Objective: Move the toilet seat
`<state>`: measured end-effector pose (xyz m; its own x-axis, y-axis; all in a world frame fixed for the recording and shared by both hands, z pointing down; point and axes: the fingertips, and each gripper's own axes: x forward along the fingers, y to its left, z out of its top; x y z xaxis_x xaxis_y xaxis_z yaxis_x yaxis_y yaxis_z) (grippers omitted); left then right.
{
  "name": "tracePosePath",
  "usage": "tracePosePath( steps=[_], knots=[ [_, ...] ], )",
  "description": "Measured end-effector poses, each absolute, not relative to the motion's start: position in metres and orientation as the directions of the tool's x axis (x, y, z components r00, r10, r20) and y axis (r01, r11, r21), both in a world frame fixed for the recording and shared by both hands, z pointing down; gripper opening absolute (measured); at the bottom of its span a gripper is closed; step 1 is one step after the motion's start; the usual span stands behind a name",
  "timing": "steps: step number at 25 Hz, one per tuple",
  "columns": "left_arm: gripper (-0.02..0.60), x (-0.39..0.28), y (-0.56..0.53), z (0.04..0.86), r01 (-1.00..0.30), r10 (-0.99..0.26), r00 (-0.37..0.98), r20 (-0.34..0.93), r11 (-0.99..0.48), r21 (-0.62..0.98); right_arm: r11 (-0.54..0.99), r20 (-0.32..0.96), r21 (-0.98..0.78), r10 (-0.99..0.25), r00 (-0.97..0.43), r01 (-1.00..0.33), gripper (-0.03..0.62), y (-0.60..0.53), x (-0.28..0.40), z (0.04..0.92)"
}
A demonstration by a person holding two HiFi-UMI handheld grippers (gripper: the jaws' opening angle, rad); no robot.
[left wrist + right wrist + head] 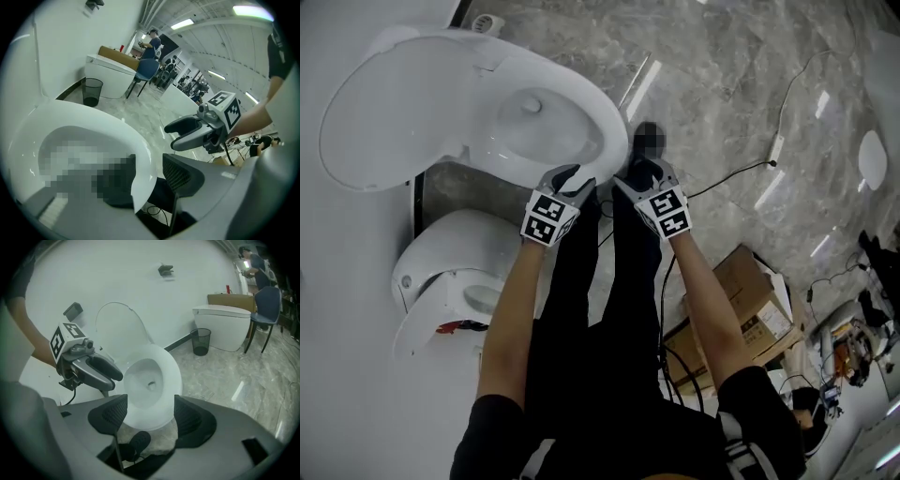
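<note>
White and glossy, the toilet seat sits over the bowl at the upper left of the head view. The lid spreads out beyond it toward the left edge. The left gripper meets the seat's front rim near the centre of the frame. In the left gripper view that rim runs between its half-closed jaws, one on the bowl side and one outside, so this claw is grasping the seat. The right gripper hangs just beside it to the right, off the rim. In the right gripper view its jaws stand wide apart and released, with the seat's front visible past them above the grey marble floor. A second toilet sits at lower left, and a cardboard box at lower right.
</note>
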<state>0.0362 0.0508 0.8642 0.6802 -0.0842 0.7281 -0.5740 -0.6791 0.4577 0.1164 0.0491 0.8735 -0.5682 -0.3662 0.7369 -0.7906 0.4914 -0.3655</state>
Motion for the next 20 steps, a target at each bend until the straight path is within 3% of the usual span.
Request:
tracePosePath(
  steps=[12,20],
  knots=[
    [0.186,0.053,0.056,0.924,-0.537,0.019,0.681,0.732,-0.667,0.517,0.425,0.729,-0.420,-0.368,-0.577,-0.802,0.307,0.041,0.124,0.919],
    [0.240,0.062,0.065,0.956,-0.528,0.061,0.654,0.754,-0.678,0.512,0.402,0.712,-0.453,-0.373,-0.594,-0.796,0.304,0.038,0.117,0.935]
  ],
)
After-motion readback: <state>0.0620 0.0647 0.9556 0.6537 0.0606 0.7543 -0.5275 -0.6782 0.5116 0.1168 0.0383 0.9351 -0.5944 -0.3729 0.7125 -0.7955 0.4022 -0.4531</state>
